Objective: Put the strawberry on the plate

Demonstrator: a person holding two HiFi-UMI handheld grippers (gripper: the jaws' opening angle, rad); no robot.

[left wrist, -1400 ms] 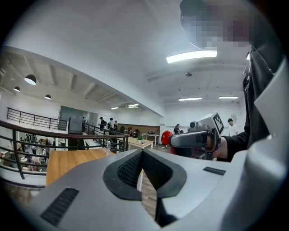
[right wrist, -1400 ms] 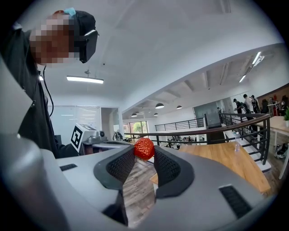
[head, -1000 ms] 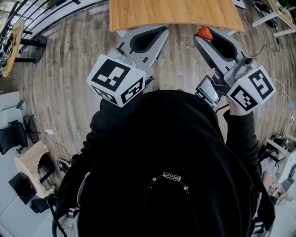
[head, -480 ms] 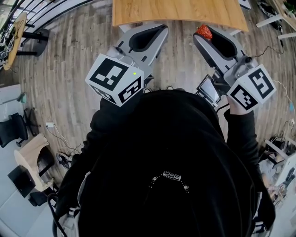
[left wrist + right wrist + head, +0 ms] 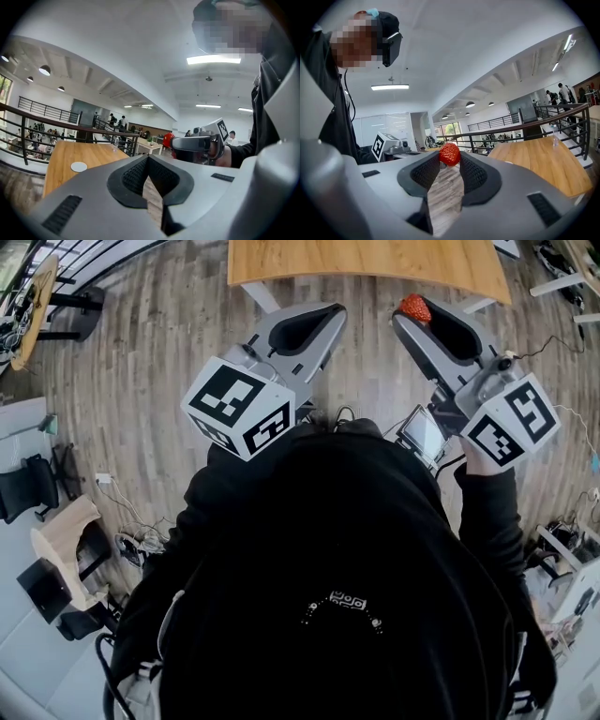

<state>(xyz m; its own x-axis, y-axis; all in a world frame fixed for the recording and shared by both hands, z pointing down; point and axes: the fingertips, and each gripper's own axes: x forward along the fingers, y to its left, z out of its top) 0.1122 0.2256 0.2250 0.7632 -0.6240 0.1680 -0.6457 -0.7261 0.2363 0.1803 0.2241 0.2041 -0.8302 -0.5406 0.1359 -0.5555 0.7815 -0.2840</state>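
Seen from above, a person (image 5: pixel 328 568) in a black top stands on a plank floor (image 5: pixel 131 399), just short of a wooden table (image 5: pixel 366 263) whose near edge runs along the top of the head view. Both grippers are raised in front of the table's near edge, over the floor.

The left gripper (image 5: pixel 326 313) has its jaws pressed together on nothing. The right gripper (image 5: pixel 413 315) is clenched on the strawberry (image 5: pixel 415 307). The red fruit is pinched at the very tips of the jaws, close to the table's edge but not over it. Far out on the table, in the left gripper view, lies a small pale disc (image 5: pixel 78 166) (probably the plate, though too small to be sure).

The step in hand looks like the carry: the fruit is picked up and held in the air, not yet delivered. The next move would call for reaching the right gripper forward over the table to the plate. It would then lower until the strawberry rests there and ease the jaws apart. The hold is at the tips only, so a jolt could drop the fruit.
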